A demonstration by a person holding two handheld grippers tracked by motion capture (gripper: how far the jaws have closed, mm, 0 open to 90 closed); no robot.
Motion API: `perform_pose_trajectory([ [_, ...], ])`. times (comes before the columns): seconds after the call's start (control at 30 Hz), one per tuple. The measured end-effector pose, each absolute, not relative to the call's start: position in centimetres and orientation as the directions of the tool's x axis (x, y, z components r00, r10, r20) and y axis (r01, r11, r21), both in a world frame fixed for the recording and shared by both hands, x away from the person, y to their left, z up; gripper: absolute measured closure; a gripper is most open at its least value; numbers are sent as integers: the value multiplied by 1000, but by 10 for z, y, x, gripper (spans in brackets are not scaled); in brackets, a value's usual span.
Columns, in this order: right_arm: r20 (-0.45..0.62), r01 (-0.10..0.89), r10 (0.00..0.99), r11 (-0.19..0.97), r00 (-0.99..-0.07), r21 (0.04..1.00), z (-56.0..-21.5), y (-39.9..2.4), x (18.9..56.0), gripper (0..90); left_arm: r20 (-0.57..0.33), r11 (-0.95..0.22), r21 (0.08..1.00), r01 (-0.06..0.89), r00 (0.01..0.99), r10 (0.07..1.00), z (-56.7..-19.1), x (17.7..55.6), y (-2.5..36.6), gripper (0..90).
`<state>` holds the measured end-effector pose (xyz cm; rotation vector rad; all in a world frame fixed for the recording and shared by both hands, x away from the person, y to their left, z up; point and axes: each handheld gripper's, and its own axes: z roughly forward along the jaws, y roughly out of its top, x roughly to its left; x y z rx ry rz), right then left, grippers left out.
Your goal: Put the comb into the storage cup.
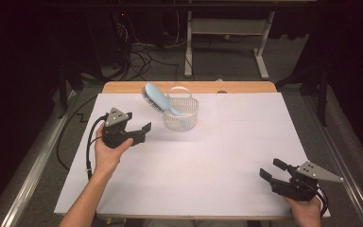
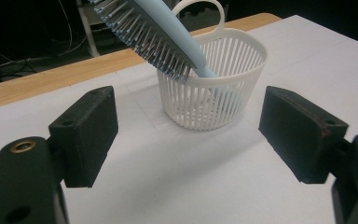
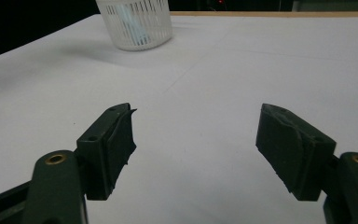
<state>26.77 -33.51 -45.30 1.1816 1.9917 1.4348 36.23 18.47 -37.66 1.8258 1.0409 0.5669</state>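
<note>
A light-blue hairbrush (image 1: 158,99) stands slanted in a white slatted basket (image 1: 182,115), its handle end down inside and its bristled head sticking out over the rim, up and toward the far left; in the left gripper view the bristles (image 2: 144,39) face down toward the camera. The basket has a loop handle (image 1: 178,89) at its far side and sits on the white sheet (image 1: 246,142) that covers the worktop, toward the far edge and left of centre, near the strip of bare wood (image 1: 246,87). The left gripper (image 1: 142,132) hovers near the basket on its near-left side, pointed at it, with its fingers (image 2: 86,133) apart and nothing between them. The right gripper (image 1: 273,171) is well apart from the basket, low over the near right corner of the sheet, with its fingers (image 3: 109,147) also spread wide and holding nothing.
</note>
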Motion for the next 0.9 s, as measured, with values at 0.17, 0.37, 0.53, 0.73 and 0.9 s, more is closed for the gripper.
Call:
perform_pose_trajectory([
  [0.17,141,394,820,109,-555,913,-453,-335,268,282,-36,-219,884,412,528,849,-377,361,186,201],
  [0.37,142,395,819,109,-555,912,-453,-335,268,282,-42,-211,887,411,526,850,-378,359,188,201],
  [0.53,142,395,820,110,-555,912,-453,-335,268,281,-47,-206,887,413,525,850,-380,356,191,201],
  [0.73,142,395,819,109,-555,912,-453,-334,268,282,-41,-207,890,405,524,850,-380,352,193,201],
  [0.9,143,395,820,109,-555,912,-453,-334,268,282,-27,-220,887,405,523,852,-382,350,193,201],
])
